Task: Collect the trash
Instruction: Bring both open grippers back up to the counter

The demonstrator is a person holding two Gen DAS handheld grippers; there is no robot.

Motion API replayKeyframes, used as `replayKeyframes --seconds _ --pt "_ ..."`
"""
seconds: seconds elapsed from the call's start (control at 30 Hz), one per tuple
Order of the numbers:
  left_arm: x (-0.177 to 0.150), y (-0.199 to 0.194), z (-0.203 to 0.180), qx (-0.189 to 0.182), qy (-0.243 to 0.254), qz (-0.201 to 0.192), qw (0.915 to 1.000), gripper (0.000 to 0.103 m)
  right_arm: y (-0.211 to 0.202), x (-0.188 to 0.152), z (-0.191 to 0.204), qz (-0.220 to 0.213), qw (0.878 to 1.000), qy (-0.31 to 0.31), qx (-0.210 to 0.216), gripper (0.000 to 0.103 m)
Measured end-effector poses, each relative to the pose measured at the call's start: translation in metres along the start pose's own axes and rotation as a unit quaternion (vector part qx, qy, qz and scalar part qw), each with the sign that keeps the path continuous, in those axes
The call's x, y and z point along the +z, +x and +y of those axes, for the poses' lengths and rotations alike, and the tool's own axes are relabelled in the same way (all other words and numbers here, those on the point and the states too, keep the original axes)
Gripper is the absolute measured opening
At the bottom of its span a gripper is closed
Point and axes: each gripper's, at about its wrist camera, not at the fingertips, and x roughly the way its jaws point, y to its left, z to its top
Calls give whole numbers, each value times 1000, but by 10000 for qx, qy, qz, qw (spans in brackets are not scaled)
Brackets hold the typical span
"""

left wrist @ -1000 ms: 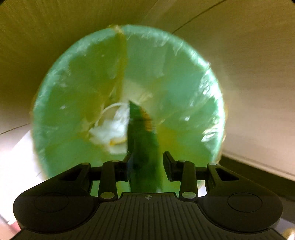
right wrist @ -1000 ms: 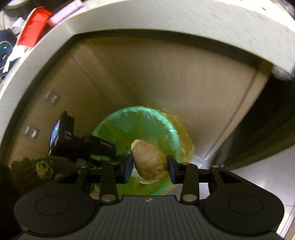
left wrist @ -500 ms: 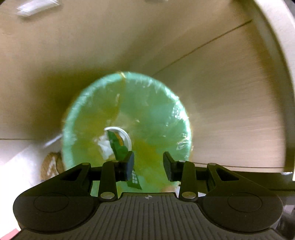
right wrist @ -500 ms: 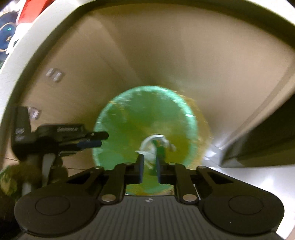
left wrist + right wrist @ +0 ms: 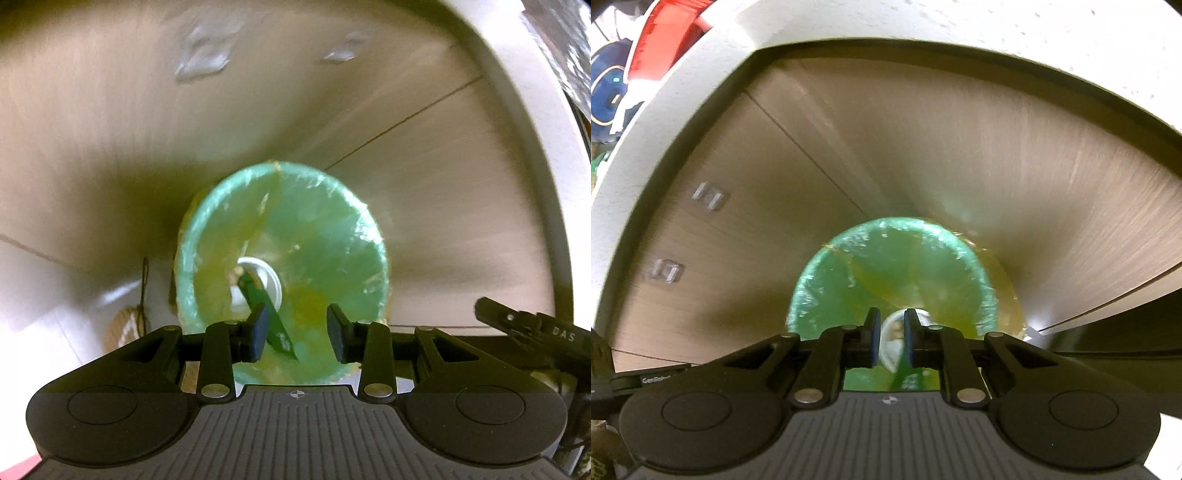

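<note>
The left gripper (image 5: 295,330) is seen nearest the lens with its fingers (image 5: 257,332) spread wide and nothing held between them. A green wrapper (image 5: 271,317) is seen just past the left finger; whether it touches that finger or already lies loose inside the bin cannot be told. The right gripper (image 5: 889,338) is seen with its fingers (image 5: 872,338) drawn close together, a narrow gap remaining, and nothing clamped in that gap.

Below both grippers stands the bin (image 5: 282,254), lined with a green bag (image 5: 332,236). Inside the bin, at its bottom, a white cup (image 5: 264,280) is noted, with the wrapper leaning across it and a small brownish piece beside it, too blurred to name. In the right wrist view the same bin (image 5: 892,266) and cup (image 5: 895,341) are seen directly beneath the fingers.

Behind the bin a wood-grain cabinet front (image 5: 923,155) is recorded, and above it the pale edge of the bench (image 5: 923,22). A red item (image 5: 665,37) lies on the bench, above and left of the bin.

Risks are judged as follows. Should the wrapper still cling to the left finger, it could be carried out of the bin when the gripper is raised. The thin liner could be snagged by either finger near the rim and pulled loose. Both grippers stand close over the bin, so a clash is possible.
</note>
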Motion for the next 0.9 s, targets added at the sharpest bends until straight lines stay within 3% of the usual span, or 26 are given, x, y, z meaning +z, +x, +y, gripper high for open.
replayKeyframes --seconds 0.13,0.27,0.53,0.7,0.9 --pt "7 -40 -33 36 696 -342 9970 38 -6 0 21 21 9998 -118 181 14" --pt "12 -91 -67 432 1385 -884 9855 38 -15 9 49 -45 9988 -210 447 14" --pt "28 -168 -90 814 1775 -1653 9667 38 -54 32 129 -496 9889 -719 1202 21" --pt "41 -194 -66 591 1584 -1868 9677 38 -77 41 178 -938 9801 -1151 1318 33" --pt "72 -230 0 585 722 -2428 9656 38 -91 46 228 -1270 9730 -1609 1062 50"
